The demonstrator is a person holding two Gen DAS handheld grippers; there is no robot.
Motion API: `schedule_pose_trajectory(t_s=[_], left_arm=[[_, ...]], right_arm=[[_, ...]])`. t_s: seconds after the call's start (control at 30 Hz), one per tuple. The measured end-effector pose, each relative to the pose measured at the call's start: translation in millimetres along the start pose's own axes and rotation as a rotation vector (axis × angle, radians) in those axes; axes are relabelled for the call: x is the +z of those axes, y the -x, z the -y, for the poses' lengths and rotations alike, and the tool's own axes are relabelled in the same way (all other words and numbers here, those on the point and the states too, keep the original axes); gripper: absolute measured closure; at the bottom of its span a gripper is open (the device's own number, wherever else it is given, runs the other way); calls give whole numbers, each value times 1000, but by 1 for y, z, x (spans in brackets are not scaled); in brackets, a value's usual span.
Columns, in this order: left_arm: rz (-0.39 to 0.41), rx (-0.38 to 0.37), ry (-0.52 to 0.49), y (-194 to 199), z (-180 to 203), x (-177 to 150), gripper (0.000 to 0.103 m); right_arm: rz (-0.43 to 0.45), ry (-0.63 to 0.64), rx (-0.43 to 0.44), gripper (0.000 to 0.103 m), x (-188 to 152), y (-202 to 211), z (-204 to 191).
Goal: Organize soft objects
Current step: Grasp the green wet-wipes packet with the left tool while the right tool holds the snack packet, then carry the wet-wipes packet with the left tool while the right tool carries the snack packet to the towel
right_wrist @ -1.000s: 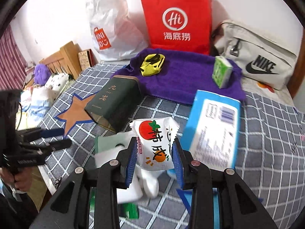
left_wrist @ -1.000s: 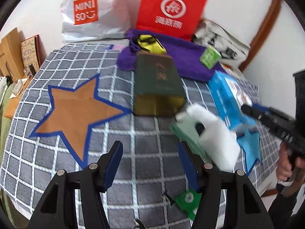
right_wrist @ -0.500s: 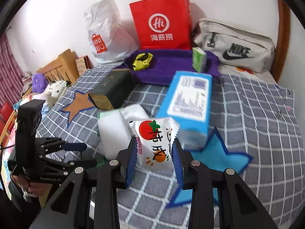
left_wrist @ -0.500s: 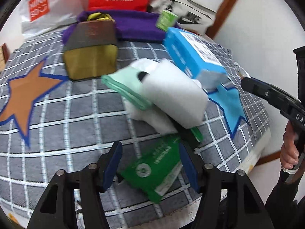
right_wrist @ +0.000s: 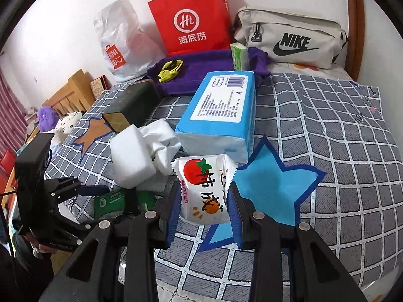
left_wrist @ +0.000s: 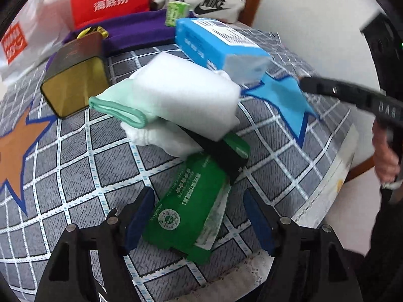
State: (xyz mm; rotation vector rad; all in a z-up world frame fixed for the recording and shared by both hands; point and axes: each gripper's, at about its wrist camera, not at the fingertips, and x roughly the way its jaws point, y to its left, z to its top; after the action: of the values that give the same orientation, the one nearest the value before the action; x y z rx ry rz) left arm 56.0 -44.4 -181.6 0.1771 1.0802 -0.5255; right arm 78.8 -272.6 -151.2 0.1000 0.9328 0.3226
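In the left wrist view my left gripper (left_wrist: 199,216) hangs over a green wet-wipe pack (left_wrist: 186,214) on the checked bedspread. Its jaws are opening, the pack lies between them, and the pads stand clear of it. Just behind is a pile: a white foam block (left_wrist: 181,98), a mint cloth (left_wrist: 113,103) and a white cloth (left_wrist: 161,136). My right gripper (right_wrist: 204,209) is shut on a white snack packet (right_wrist: 204,191) with a tomato picture, held above the blue star patch (right_wrist: 272,181). From that side the left gripper (right_wrist: 83,190) shows beside the foam block (right_wrist: 131,156).
A blue tissue pack (right_wrist: 221,108) and a dark green tin (right_wrist: 133,103) lie behind the pile. A purple towel (right_wrist: 201,65) holds a small green pack (right_wrist: 239,52) and a yellow item (right_wrist: 171,68). Red bag (right_wrist: 191,20), plastic bag (right_wrist: 121,40) and grey Nike bag (right_wrist: 292,40) line the wall. The bed edge (left_wrist: 325,183) is close.
My left gripper swung right and down from the open bedspread to the green pack, and its jaws widened. The right gripper carried the snack packet right, away from the pile, over the blue star.
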Motion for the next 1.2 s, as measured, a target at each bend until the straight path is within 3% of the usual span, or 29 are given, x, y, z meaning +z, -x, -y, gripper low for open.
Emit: schedule_pose_trajectory(t_s=[0.17, 0.2, 0.27, 0.47, 0.6, 0.93, 1.2], left_arm=[[13, 106, -47, -7, 16, 4, 35], [17, 117, -60, -7, 19, 4, 39], [24, 109, -62, -4, 19, 4, 57], [12, 87, -7, 9, 5, -1, 80], [16, 110, 18, 17, -2, -6, 83], [72, 180, 190, 44, -45, -11, 83], [142, 179, 272, 68, -62, 4, 83]], right_arm=[[-26, 9, -4, 68, -5, -10, 0], [-33, 9, -1, 68, -7, -13, 0], [-49, 1, 9, 68, -11, -18, 1], [-80, 3, 0, 68, -19, -28, 0], [-79, 0, -8, 68, -21, -28, 2], [-79, -19, -24, 68, -19, -25, 4], [-73, -32, -34, 68, -11, -18, 5]])
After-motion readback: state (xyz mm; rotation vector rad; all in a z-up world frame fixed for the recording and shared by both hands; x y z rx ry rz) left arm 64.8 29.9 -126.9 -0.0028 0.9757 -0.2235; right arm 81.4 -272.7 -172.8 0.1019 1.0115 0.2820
